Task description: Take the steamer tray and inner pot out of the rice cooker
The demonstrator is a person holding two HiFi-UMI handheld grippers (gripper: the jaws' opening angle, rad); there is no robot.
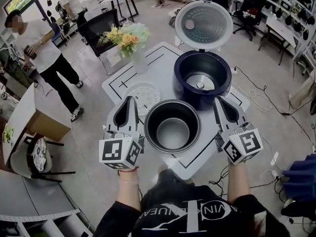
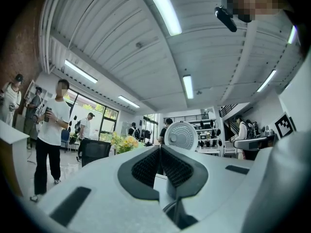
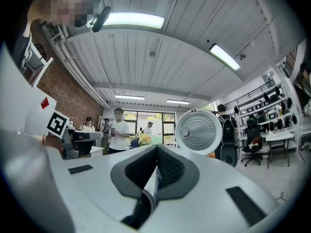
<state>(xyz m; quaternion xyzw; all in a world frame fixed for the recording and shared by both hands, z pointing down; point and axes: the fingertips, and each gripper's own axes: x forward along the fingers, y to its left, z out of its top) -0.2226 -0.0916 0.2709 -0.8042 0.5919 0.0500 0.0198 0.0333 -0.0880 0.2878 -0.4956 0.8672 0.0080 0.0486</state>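
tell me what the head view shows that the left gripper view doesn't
Only the head view: the inner pot, out of the cooker and in front of the person, the steamer tray lying on the table, and the cooker body with no pot in it.
Only the left gripper view: the ceiling and its lights.
Both: the left claw, shut, the open lid, the flowers and a person in a white shirt.
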